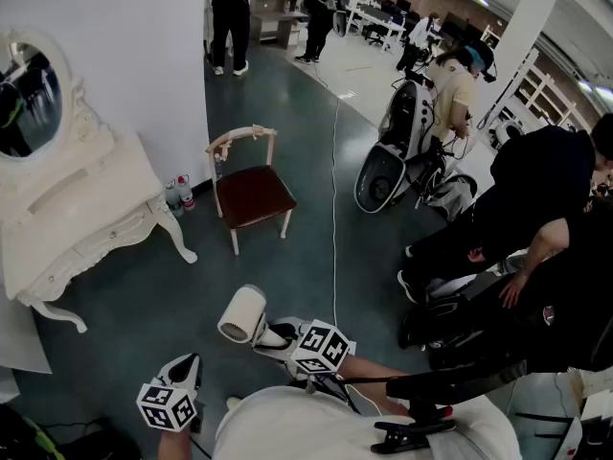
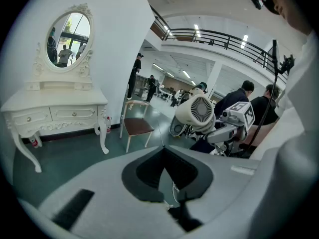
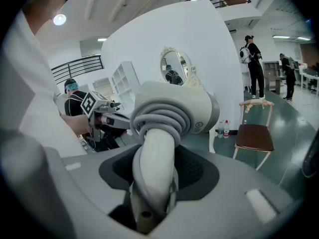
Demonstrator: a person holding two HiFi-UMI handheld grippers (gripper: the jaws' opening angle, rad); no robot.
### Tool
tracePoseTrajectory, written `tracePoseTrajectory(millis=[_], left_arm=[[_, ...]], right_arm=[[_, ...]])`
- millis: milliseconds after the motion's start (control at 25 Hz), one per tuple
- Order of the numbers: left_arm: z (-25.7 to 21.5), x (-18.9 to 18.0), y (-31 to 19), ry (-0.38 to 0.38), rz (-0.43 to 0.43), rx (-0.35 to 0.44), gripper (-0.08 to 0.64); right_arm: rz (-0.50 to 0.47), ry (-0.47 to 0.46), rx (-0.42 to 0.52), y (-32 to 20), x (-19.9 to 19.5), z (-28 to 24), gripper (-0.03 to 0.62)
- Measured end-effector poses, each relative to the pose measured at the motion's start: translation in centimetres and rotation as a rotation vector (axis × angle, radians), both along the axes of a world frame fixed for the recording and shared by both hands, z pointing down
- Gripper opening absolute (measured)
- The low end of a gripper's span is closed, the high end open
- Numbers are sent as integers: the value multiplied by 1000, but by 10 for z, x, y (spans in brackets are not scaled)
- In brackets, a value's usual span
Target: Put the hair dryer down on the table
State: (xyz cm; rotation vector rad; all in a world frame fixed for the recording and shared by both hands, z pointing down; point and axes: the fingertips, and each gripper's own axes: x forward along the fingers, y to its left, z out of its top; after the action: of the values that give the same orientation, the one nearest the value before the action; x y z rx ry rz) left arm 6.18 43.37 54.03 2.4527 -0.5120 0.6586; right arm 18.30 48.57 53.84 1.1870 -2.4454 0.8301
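The right tool (image 3: 155, 156) is clamped on the handle of the hair dryer (image 3: 174, 108), whose grey cord (image 3: 158, 117) is coiled round that handle just past the jaws. The dryer's barrel sits beyond the tool's tip, held in the air. The white dressing surface (image 1: 91, 204) stands well apart, ahead and left of it. The left tool (image 2: 162, 151), beside the right one, has its jaws together on nothing.

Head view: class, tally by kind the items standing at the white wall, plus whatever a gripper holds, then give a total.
White carved dressing table: 1
Oval white-framed mirror: 1
Wooden chair with brown seat: 1
Small bottles by the table leg: 2
White hair dryer, held in the right gripper: 1
Total: 6
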Motion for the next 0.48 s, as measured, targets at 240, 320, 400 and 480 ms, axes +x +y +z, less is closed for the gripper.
tracePoseTrajectory(millis=[240,320,400,480], left_arm=[[-6,82,12,18,-37,33,2],[-7,108,21,14,-40,35,2],[-7,127,31,1,-46,34,2],[-2,138,39,-24,-64,32,2]], right_arm=[[-56,-44,-3,7,73,10,204],[-61,-28,-6,15,98,14,204],[-75,-2,-6,23,120,19,204],[-107,26,-11,25,134,27,204]])
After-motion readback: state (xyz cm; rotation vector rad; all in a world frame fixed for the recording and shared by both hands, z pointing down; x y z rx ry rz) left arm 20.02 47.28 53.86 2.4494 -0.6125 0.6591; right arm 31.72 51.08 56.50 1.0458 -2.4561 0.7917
